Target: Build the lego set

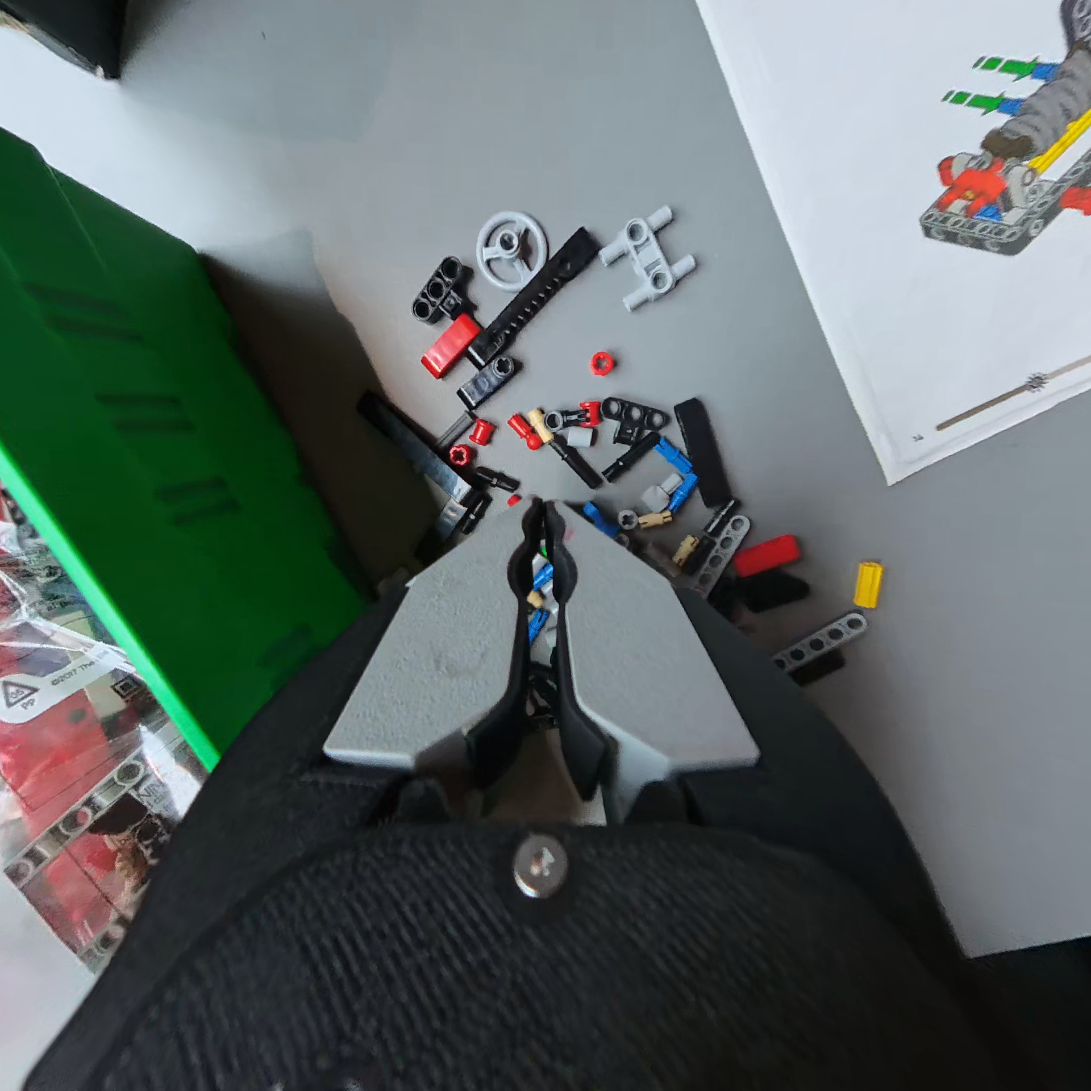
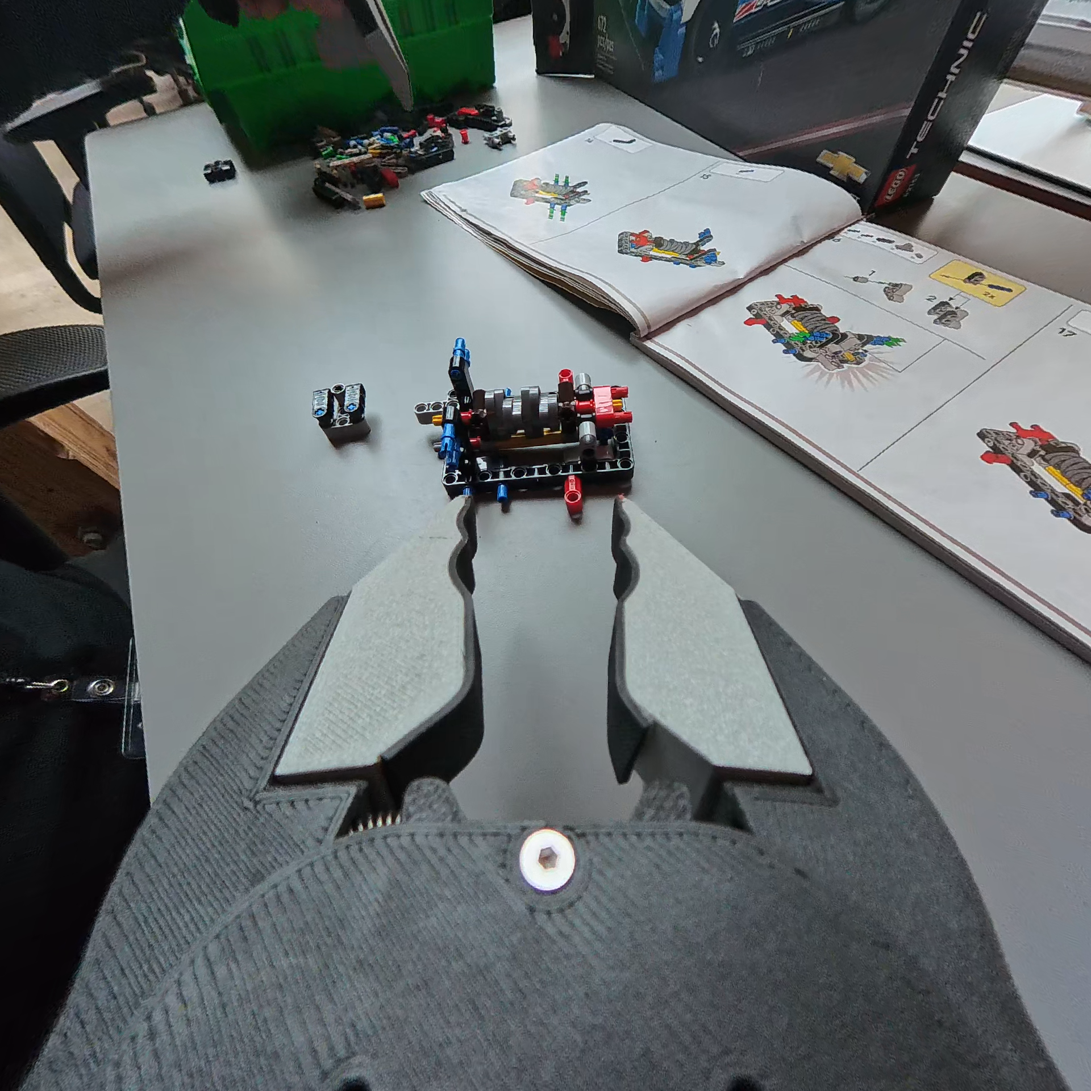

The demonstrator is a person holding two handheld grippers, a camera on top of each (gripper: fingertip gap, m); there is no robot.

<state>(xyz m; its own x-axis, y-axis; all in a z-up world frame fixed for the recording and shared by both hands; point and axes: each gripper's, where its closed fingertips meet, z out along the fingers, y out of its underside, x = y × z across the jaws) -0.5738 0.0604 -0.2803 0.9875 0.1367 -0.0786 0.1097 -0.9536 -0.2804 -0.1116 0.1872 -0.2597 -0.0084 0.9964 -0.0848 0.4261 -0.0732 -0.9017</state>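
My left gripper [image 1: 540,509] is shut, its tips low over a pile of loose Lego pieces [image 1: 590,437] on the grey table; nothing shows clearly between the tips. The pile includes a grey steering wheel [image 1: 510,251], a black toothed rack [image 1: 531,298] and red, blue and black pins. In the right wrist view, my right gripper [image 2: 543,505] is open and empty, just in front of the partly built chassis [image 2: 531,431], which has a black frame, grey engine parts and red and blue pins. A small black and grey sub-assembly [image 2: 341,410] stands to its left.
An open instruction booklet [image 2: 679,236] lies to the right and also shows in the left wrist view [image 1: 885,206]. A green bin [image 1: 118,413] stands beside the pile. The dark set box [image 2: 797,88] stands at the back. A plastic bag [image 1: 59,738] lies at the left. A lone black piece [image 2: 219,171] sits far left. About 50 cm separates my left fingertips from my right.
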